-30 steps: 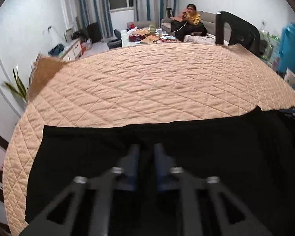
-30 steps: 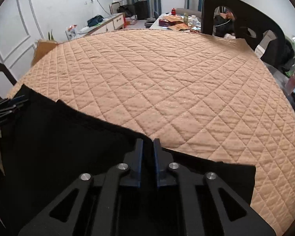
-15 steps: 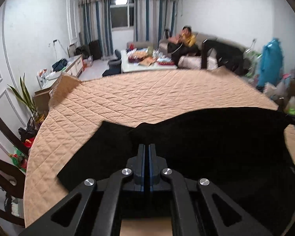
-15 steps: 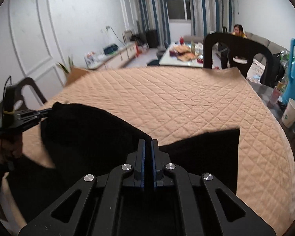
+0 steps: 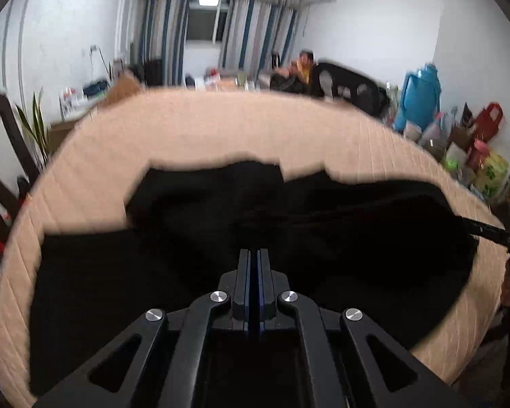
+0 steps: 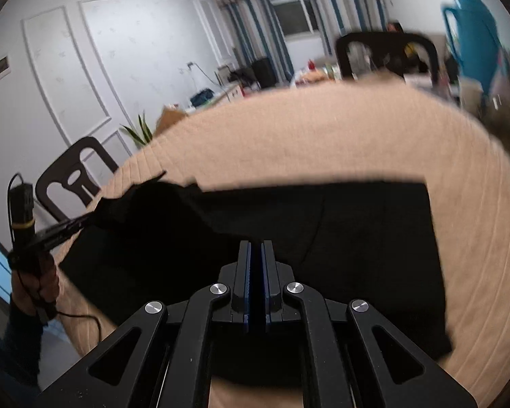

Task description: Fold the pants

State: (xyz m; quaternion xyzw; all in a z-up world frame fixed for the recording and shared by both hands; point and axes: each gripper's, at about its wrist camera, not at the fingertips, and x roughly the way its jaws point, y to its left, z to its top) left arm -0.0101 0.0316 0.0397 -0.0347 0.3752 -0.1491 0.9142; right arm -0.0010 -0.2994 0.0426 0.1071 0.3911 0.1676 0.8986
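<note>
Black fabric pants (image 5: 193, 272) are pinched in closed jaws of left gripper (image 5: 254, 255) and right gripper (image 6: 256, 248), lifted ahead over quilted tan table cover (image 6: 340, 136), likely for folding over.

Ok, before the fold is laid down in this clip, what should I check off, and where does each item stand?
1. Left hand-held gripper shut on the pants: ok, jaws closed with black cloth at the tips.
2. Right hand-held gripper shut on the pants: ok, jaws closed on cloth.
3. Pants over the quilted table cover, not hanging off the far side: ok.
4. Bare cover ahead to lay the fold on: ok.
5. Lifted edge straight and free of wrinkles: not ok, it sags and bunches between the two grips.
6. Legs lined up one on the other: cannot tell, the frames are blurred and the cloth is all black.
</note>
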